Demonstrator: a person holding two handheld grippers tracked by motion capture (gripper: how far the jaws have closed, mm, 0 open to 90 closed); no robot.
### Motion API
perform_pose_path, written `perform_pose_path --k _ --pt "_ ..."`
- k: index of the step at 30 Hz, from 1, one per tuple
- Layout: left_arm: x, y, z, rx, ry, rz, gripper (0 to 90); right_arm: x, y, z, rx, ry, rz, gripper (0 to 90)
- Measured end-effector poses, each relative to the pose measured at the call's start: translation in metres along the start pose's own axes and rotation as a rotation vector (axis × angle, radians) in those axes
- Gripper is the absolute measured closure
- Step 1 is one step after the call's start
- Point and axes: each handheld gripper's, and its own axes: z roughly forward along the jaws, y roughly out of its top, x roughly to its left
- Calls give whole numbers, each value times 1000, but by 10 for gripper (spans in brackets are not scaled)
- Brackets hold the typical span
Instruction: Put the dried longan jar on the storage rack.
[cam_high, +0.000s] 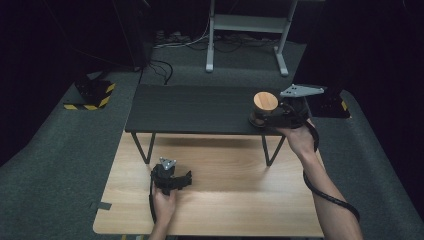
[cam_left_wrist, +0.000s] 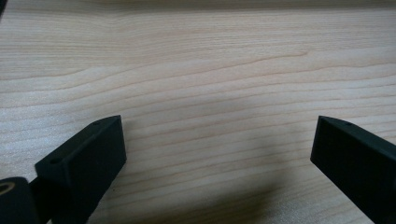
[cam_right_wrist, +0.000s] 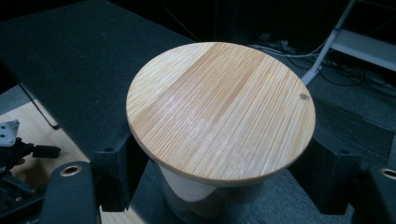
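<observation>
lidded jar (cam_right_wrist: 219, 112) clamped between right gripper (cam_right_wrist: 224, 172) jaws

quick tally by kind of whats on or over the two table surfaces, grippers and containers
grippers: 2, left gripper over the light wooden table, right gripper at the dark raised shelf
jars with a wooden lid: 1, the jar between the right jaws
total: 3

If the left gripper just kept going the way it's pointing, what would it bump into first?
Most likely the light wooden tabletop. The left gripper has its fingers spread wide with nothing between them, and its own view looks down on bare wood grain. How far off the wood lies is unclear.
</observation>
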Motion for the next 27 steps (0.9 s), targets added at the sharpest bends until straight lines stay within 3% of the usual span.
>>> perform_pose_path --k 10,19,27 --pt "0 0 0 1 0 0 33 -6 5 12 24 -7 32 248" --pt "0 0 0 0 0 0 33 -6 3 13 15 -7 27 247" --pt "-1 0 0 0 1 -1 33 -8 -8 6 -28 11 20 117"
